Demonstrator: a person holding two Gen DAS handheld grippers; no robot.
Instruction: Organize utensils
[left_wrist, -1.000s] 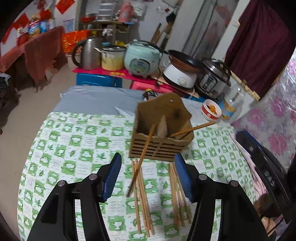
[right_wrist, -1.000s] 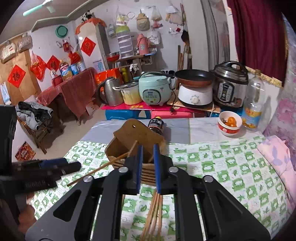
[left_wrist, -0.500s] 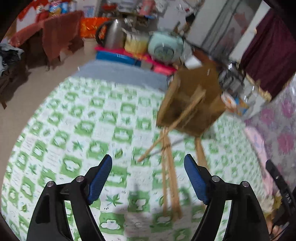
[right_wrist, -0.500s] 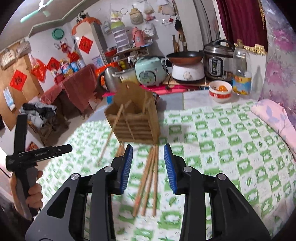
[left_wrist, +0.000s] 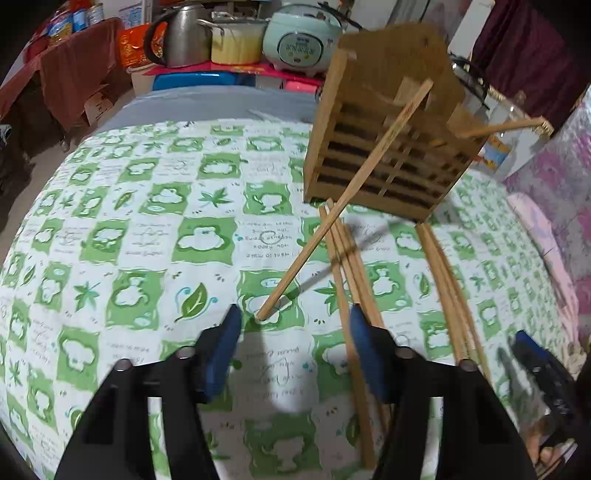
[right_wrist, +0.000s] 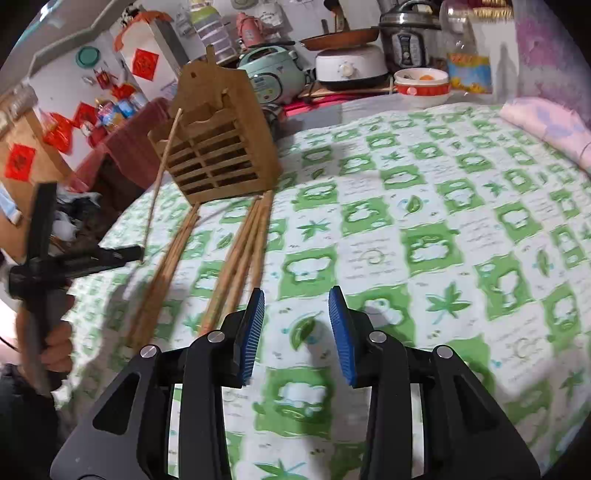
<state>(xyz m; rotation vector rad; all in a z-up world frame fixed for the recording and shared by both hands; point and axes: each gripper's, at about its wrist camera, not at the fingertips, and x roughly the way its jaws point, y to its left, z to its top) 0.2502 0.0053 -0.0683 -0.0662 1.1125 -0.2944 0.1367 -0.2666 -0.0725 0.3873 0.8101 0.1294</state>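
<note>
**Both grippers low over chopsticks on a green-patterned cloth**

The tablecloth (left_wrist: 147, 236), white with green squares and leaf prints, is filling most of both views. The wooden utensil holder (left_wrist: 384, 147), a slatted box with a tall pointed back panel, is standing in the upper right of the left wrist view and in the upper left of the right wrist view (right_wrist: 218, 147). 1 chopstick (left_wrist: 343, 203) is leaning out of the holder, its upper end resting at the holder's rim and its lower tip touching the cloth near the frame's centre. A second stick (left_wrist: 502, 127) is projecting from the holder toward the right edge.

2 loose bundles of chopsticks are lying flat on the cloth, starting at the holder's base. The left bundle (left_wrist: 351, 280) is running down the middle of the left wrist view; the right bundle (left_wrist: 448, 295) is lying just beside it, toward the lower right.

The left gripper (left_wrist: 295, 332), at bottom centre, is closing its jaws; the blue pads are pressing on nothing, the leaning stick's tip lies just ahead of the gap, and the right-hand pad is overlapping the left bundle. The right gripper (right_wrist: 297, 328) is holding its jaws apart over bare cloth, with the right bundle (right_wrist: 240, 258) just left of its left pad.

A hand (right_wrist: 55, 343) is gripping the left tool's handle at the left edge of the right wrist view.
</note>
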